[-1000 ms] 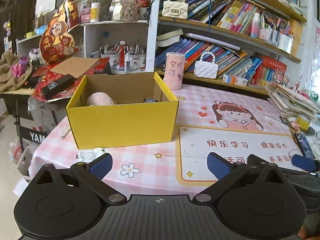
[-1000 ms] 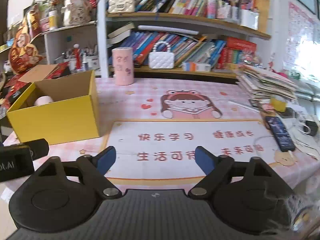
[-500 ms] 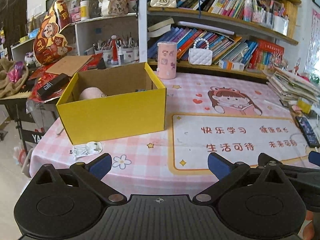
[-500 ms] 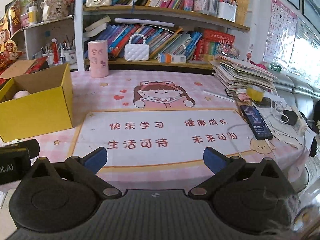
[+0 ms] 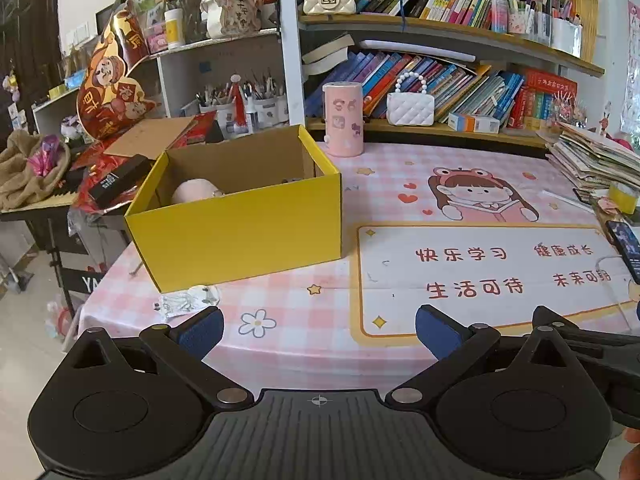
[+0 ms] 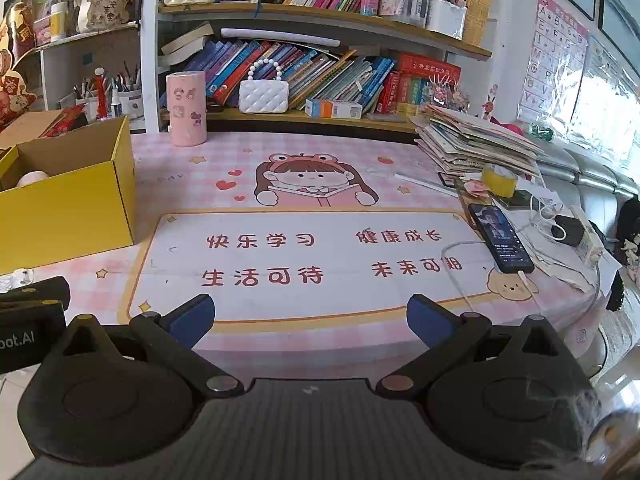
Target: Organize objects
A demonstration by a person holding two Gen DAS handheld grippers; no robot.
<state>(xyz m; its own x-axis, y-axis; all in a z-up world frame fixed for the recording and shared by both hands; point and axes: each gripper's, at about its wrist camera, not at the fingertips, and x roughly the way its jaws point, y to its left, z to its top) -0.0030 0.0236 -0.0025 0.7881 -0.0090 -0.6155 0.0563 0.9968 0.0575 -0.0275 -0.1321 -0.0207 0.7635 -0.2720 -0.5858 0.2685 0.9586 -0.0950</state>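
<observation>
An open yellow cardboard box (image 5: 244, 226) stands on the left of the pink checked table (image 5: 304, 332); a pale pink round object (image 5: 196, 191) lies inside it. The box also shows at the left in the right wrist view (image 6: 68, 216). My left gripper (image 5: 318, 330) is open and empty, held back over the table's near edge, in front of the box. My right gripper (image 6: 310, 318) is open and empty over the near edge, in front of the white mat (image 6: 320, 256) with red characters. A small crumpled wrapper (image 5: 188, 300) lies by the box's front.
A pink cylinder (image 6: 186, 108) stands at the back. A phone on a cable (image 6: 500, 238), a yellow tape roll (image 6: 498, 180), a paper stack (image 6: 476, 142) and a charger (image 6: 566, 230) crowd the right side. Bookshelves (image 6: 320, 68) rise behind. Clutter lies left of the table (image 5: 116, 180).
Both grippers have drawn back from the table and shifted right; the box and mat look farther away. Both stay open and empty.
</observation>
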